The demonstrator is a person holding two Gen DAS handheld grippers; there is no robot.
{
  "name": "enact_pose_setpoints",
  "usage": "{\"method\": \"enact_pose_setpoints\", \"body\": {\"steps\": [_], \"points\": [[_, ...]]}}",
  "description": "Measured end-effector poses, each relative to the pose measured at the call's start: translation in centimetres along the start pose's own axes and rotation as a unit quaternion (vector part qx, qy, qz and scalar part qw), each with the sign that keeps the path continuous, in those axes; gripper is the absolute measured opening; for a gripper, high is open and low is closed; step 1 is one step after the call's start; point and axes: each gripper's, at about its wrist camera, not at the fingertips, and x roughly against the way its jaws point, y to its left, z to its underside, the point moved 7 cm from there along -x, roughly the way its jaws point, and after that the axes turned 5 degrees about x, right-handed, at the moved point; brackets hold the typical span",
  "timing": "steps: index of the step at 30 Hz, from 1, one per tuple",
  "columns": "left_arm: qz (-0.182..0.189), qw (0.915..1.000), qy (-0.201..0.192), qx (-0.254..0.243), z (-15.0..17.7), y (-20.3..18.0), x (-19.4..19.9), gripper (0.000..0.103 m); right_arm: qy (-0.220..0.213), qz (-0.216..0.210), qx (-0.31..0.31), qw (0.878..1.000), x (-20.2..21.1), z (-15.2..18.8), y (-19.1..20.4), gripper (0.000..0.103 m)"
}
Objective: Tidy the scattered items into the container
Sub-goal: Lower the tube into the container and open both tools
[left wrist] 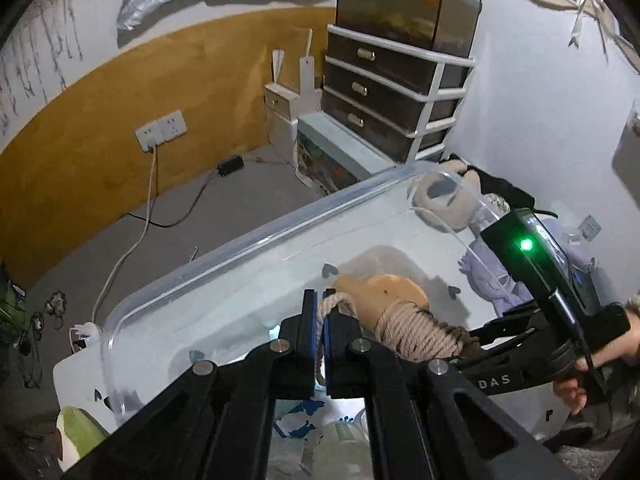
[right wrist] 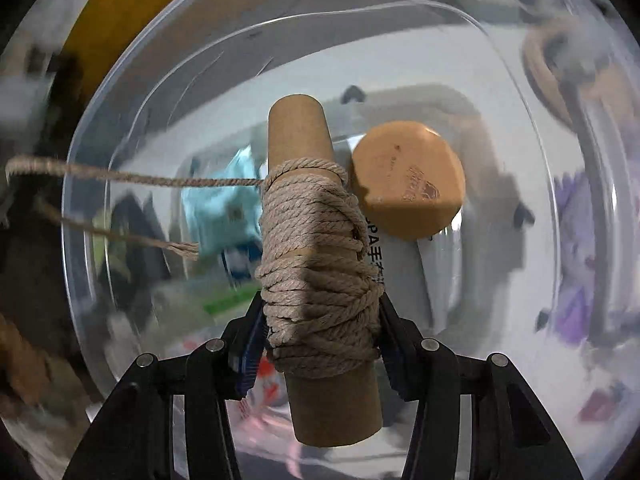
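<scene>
A cardboard tube wound with beige rope is clamped between the fingers of my right gripper, which points down into the clear plastic container. A loose strand runs off to the left. In the left wrist view my left gripper is shut on that strand just above the container's near wall, close beside the rope tube. A white bottle with a tan cap lies on the container floor, just beyond the tube; the tan cap also shows in the left wrist view.
A person's hand holds the right tool's handle. Plush toys and a purple toy lie beyond the container's right end. A drawer unit with a glass tank stands behind. Wall sockets and cables are on the left.
</scene>
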Motion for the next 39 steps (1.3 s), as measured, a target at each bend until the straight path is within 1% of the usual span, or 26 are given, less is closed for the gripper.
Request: {"method": "enact_pose_setpoints", "body": {"steps": [2, 5, 7, 8, 9, 10, 11, 12, 16, 18, 20, 21, 22, 23, 25, 27, 29, 30, 31, 32, 33, 34, 36, 38, 39], "points": [[-0.004, 0.9999, 0.011, -0.003, -0.2, 0.0, -1.0, 0.003, 0.005, -0.006, -0.027, 1.000, -0.7, -0.1, -0.1, 0.052], [-0.010, 0.9996, 0.022, -0.013, -0.2, 0.1, -2.1, 0.003, 0.021, -0.004, -0.044, 0.999, -1.8, 0.0, 0.1, 0.052], [-0.014, 0.9992, 0.032, -0.019, -0.1, 0.1, -2.9, 0.003, 0.023, -0.012, -0.066, 0.997, -2.2, -0.3, 0.0, 0.052], [-0.015, 0.9990, 0.036, -0.021, -0.1, 0.1, -3.3, 0.003, 0.033, -0.012, -0.073, 0.997, -2.6, -0.3, 0.0, 0.053], [-0.016, 0.9988, 0.041, -0.023, 0.0, 0.1, -3.7, 0.003, 0.041, -0.012, -0.077, 0.996, -2.7, -0.4, -0.2, 0.060], [-0.018, 0.9985, 0.045, -0.024, 0.1, 0.1, -4.1, 0.003, 0.051, -0.014, -0.083, 0.995, -2.9, -0.3, -0.1, 0.077], [-0.017, 0.9984, 0.049, -0.024, 0.2, 0.2, -4.4, 0.003, 0.055, -0.014, -0.087, 0.995, -3.1, -0.3, -0.1, 0.085], [-0.016, 0.9982, 0.052, -0.023, 0.3, 0.2, -4.7, 0.003, 0.056, -0.016, -0.088, 0.994, -3.2, -0.3, -0.2, 0.089], [-0.018, 0.9980, 0.057, -0.020, 0.5, 0.6, -5.4, 0.003, 0.068, -0.025, -0.099, 0.992, -3.0, 0.2, -0.4, 0.089], [-0.015, 0.9977, 0.063, -0.022, 0.6, 0.6, -5.6, 0.003, 0.063, -0.017, -0.092, 0.994, -2.4, 0.2, -0.8, 0.089], [-0.016, 0.9974, 0.065, -0.027, 0.6, 0.6, -5.8, 0.003, 0.060, -0.009, -0.065, 0.996, -1.9, 0.0, -1.0, 0.089], [-0.017, 0.9973, 0.066, -0.029, 0.7, 0.6, -5.9, 0.003, 0.059, -0.005, -0.051, 0.997, -1.7, -0.1, -1.1, 0.088], [-0.018, 0.9971, 0.067, -0.031, 0.7, 0.6, -6.0, 0.003, 0.057, 0.001, -0.030, 0.998, -1.5, -0.2, -1.1, 0.078], [-0.020, 0.9969, 0.069, -0.033, 0.7, 0.6, -6.1, 0.003, 0.060, 0.009, -0.013, 0.998, -1.3, -0.2, -1.1, 0.071], [-0.023, 0.9966, 0.071, -0.036, 0.8, 0.7, -6.3, 0.003, 0.071, 0.023, 0.026, 0.997, -1.3, -0.2, -1.0, 0.047], [-0.025, 0.9962, 0.074, -0.038, 0.9, 0.8, -6.4, 0.003, 0.084, 0.049, 0.076, 0.992, -1.5, -0.1, -0.7, 0.040], [-0.025, 0.9960, 0.079, -0.032, 1.1, 0.9, -6.5, 0.004, 0.098, 0.082, 0.130, 0.983, -1.8, -0.1, -0.6, 0.038], [-0.025, 0.9958, 0.083, -0.029, 1.2, 1.1, -6.5, 0.011, 0.108, 0.109, 0.164, 0.974, -2.1, 0.0, -0.7, 0.038], [-0.024, 0.9956, 0.087, -0.025, 1.4, 1.2, -6.4, 0.036, 0.118, 0.159, 0.217, 0.956, -2.5, -0.1, -0.9, 0.038], [-0.022, 0.9959, 0.086, -0.018, 1.5, 1.4, -6.2, 0.051, 0.123, 0.185, 0.246, 0.943, -2.8, -0.1, -1.1, 0.038], [-0.019, 0.9962, 0.084, -0.010, 1.6, 1.5, -6.0, 0.070, 0.135, 0.203, 0.274, 0.930, -3.3, 0.0, -1.3, 0.038], [-0.014, 0.9965, 0.082, -0.005, 1.6, 1.6, -5.8, 0.069, 0.157, 0.209, 0.285, 0.922, -4.1, 0.1, -1.6, 0.038], [-0.006, 0.9967, 0.080, 0.005, 1.6, 1.7, -5.5, 0.069, 0.191, 0.199, 0.287, 0.917, -5.2, 0.6, -1.8, 0.038], [-0.007, 0.9969, 0.077, 0.012, 1.6, 2.1, -5.2, 0.069, 0.222, 0.184, 0.292, 0.912, -6.3, 1.3, -1.8, 0.038], [-0.008, 0.9970, 0.076, 0.016, 1.6, 2.3, -5.1, 0.069, 0.232, 0.183, 0.295, 0.909, -6.6, 1.5, -1.8, 0.038]]}}
